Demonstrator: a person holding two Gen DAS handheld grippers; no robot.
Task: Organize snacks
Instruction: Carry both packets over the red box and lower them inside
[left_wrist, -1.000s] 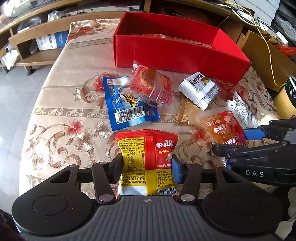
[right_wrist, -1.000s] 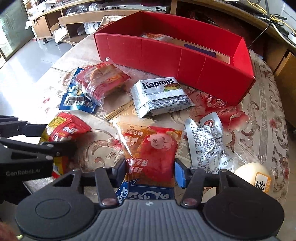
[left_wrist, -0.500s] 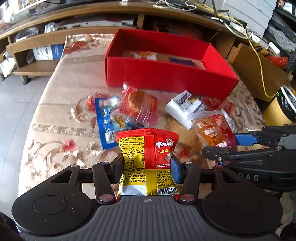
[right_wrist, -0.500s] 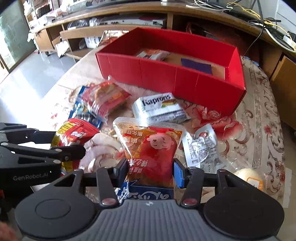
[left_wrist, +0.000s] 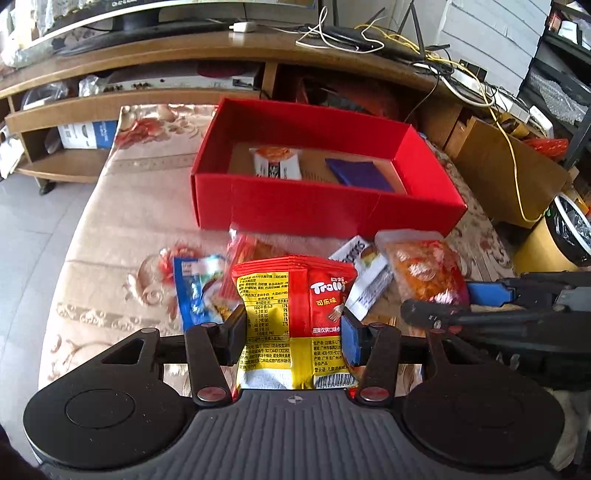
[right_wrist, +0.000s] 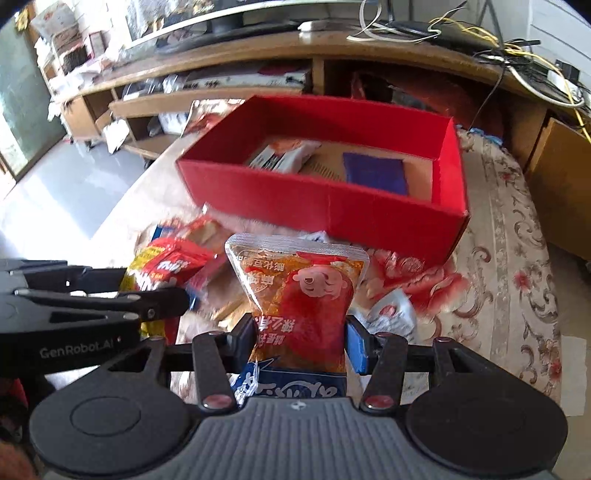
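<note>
My left gripper (left_wrist: 293, 338) is shut on a red and yellow Trolli packet (left_wrist: 295, 314) and holds it above the table. My right gripper (right_wrist: 300, 341) is shut on an orange-red snack pouch (right_wrist: 301, 295) with a cartoon face, also lifted. A red open box (left_wrist: 325, 206) stands ahead on the table; it also shows in the right wrist view (right_wrist: 332, 199). Inside it lie a white and orange packet (left_wrist: 277, 162) and a dark blue packet (left_wrist: 360, 173). Each gripper shows at the side of the other's view.
Loose snacks lie on the floral tablecloth (left_wrist: 110, 258) before the box: a blue packet (left_wrist: 201, 284), a clear red-filled pack (left_wrist: 251, 247), a white Kaprons packet (left_wrist: 364, 269). A wooden shelf unit (left_wrist: 147, 96) stands behind the table. A cardboard box (left_wrist: 506, 170) is at the right.
Both grippers have risen with their packets and moved toward the red box. The inside of the box has come into view.
</note>
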